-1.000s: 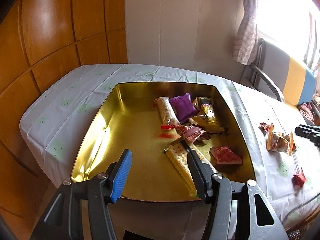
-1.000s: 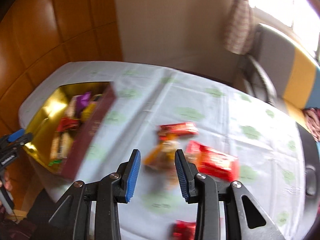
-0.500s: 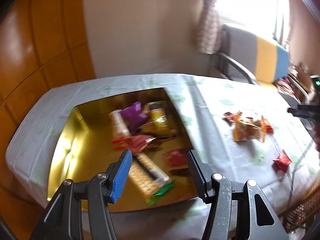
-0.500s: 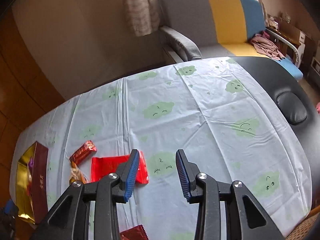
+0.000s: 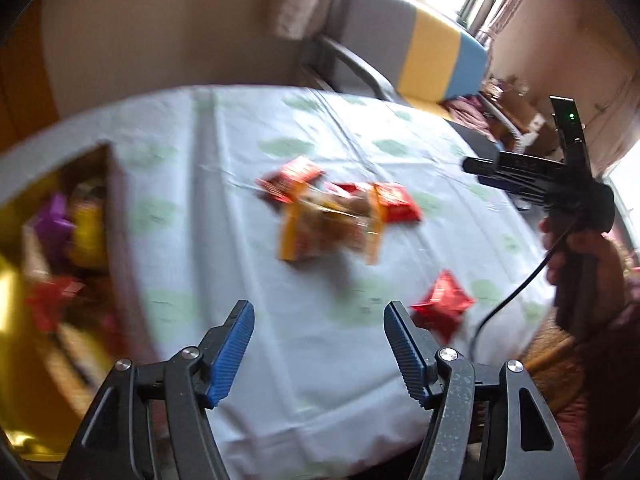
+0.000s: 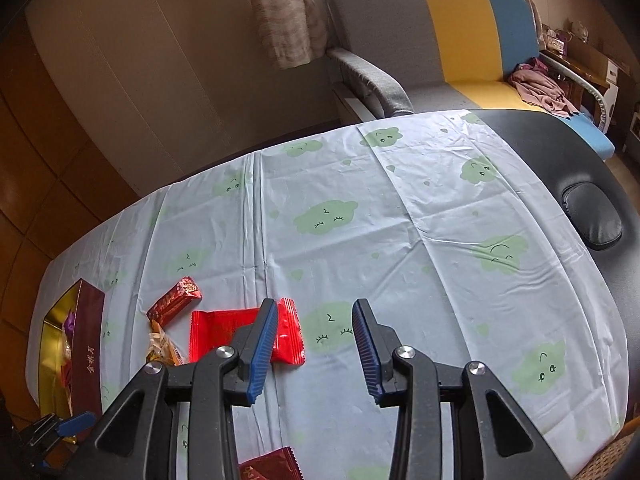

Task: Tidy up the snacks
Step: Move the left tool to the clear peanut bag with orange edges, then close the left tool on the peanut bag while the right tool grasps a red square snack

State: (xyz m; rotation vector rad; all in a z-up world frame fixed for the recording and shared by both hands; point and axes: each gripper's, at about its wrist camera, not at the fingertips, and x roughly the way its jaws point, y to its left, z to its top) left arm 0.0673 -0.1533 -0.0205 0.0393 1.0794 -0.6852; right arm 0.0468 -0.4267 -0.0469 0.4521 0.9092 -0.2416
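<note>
The gold tin (image 5: 16, 280) with a maroon wall sits at the table's left end and holds several snack packs; it also shows in the right wrist view (image 6: 86, 344). Loose on the cloth lie an orange-ended clear snack bag (image 5: 328, 224), a flat red pack (image 6: 224, 328), a small red bar (image 6: 174, 300) and a small red foil pack (image 5: 444, 304). My left gripper (image 5: 320, 344) is open and empty above the cloth, right of the tin. My right gripper (image 6: 316, 344) is open and empty, just right of the flat red pack.
The table wears a pale cloth with green clouds (image 6: 400, 240). A black padded end (image 6: 580, 184) lies at the right. A grey, yellow and blue sofa (image 6: 440, 32) stands behind. Wood panelling (image 6: 48, 160) is on the left.
My left gripper has swung right, from over the tin to over the loose snacks. My right gripper has swung right and back, away from the tin. Both stay open.
</note>
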